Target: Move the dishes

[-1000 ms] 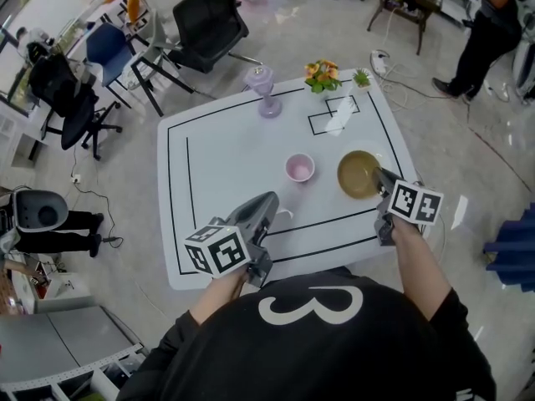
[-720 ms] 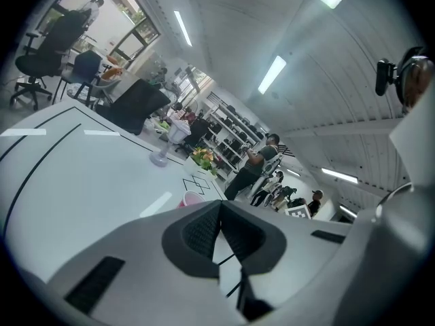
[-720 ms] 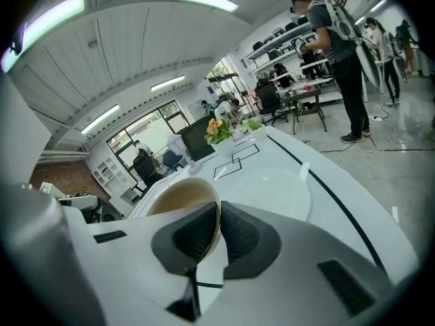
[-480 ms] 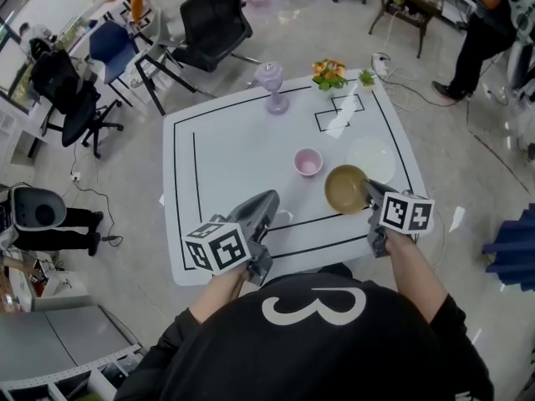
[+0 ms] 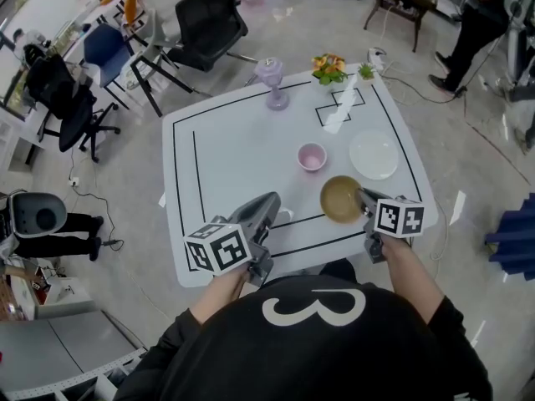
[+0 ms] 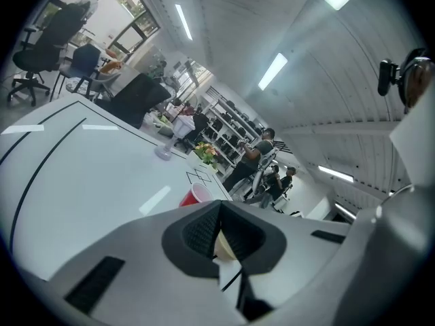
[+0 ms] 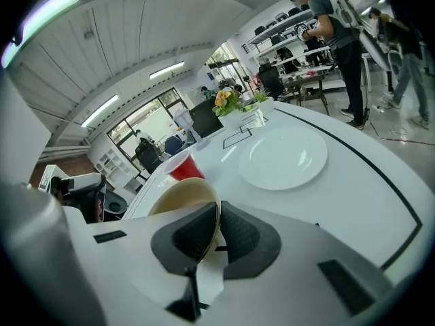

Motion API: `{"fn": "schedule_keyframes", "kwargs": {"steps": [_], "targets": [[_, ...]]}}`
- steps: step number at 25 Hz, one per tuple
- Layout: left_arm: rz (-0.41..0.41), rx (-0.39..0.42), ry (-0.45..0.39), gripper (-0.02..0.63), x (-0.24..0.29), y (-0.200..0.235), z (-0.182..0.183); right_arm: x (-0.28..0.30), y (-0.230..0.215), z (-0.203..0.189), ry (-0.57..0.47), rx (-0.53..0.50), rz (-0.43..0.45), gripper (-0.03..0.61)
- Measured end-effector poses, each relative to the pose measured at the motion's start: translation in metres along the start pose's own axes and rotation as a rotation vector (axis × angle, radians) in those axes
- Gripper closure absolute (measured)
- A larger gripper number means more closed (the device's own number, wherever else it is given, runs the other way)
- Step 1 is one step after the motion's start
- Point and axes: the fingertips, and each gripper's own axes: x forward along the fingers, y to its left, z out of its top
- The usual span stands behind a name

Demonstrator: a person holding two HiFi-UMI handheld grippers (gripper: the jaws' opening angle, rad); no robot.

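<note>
My right gripper (image 5: pixel 363 202) is shut on the right rim of a tan bowl (image 5: pixel 341 199), which sits over the table's near part, close to the black line. In the right gripper view the bowl (image 7: pixel 178 197) tilts, its rim pinched between the pads of that gripper (image 7: pixel 219 208). A white plate (image 5: pixel 373 154) lies bare on the table beyond it, and a pink cup (image 5: pixel 311 156) stands to the plate's left. My left gripper (image 5: pixel 269 203) hovers at the near edge, shut and holding nothing; in its own view the left gripper (image 6: pixel 219 206) points toward the cup (image 6: pixel 197 194).
The white table (image 5: pixel 226 157) carries black marked lines. A purple glass vase (image 5: pixel 272 82) and a small flower pot (image 5: pixel 328 68) stand at its far edge. Office chairs (image 5: pixel 205 23) stand beyond the table, and a person (image 5: pixel 485 15) stands at the far right.
My right gripper has carried the bowl off the white plate, leftward and toward the table's near edge, leaving the plate uncovered. The left gripper has hardly moved.
</note>
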Motion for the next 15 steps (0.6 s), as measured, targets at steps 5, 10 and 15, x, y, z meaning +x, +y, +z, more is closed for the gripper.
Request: {"fn": "schedule_keyframes", "kwargs": {"steps": [5,10,15], "targets": [[-0.007,-0.005,0.020,0.611,-0.005,0.004,-0.006,0.004,-0.006,-0.011,0.004,0.023,-0.026,0.545],[-0.031,0.003,0.020,0.611,-0.008,0.003,-0.003,0.004,-0.005,-0.008,-0.020,0.029,-0.041,0.525],[-0.069,0.029,0.026,0.611,-0.015,-0.005,0.002,-0.005,0.001,-0.002,-0.064,0.013,-0.057,0.420]]}}
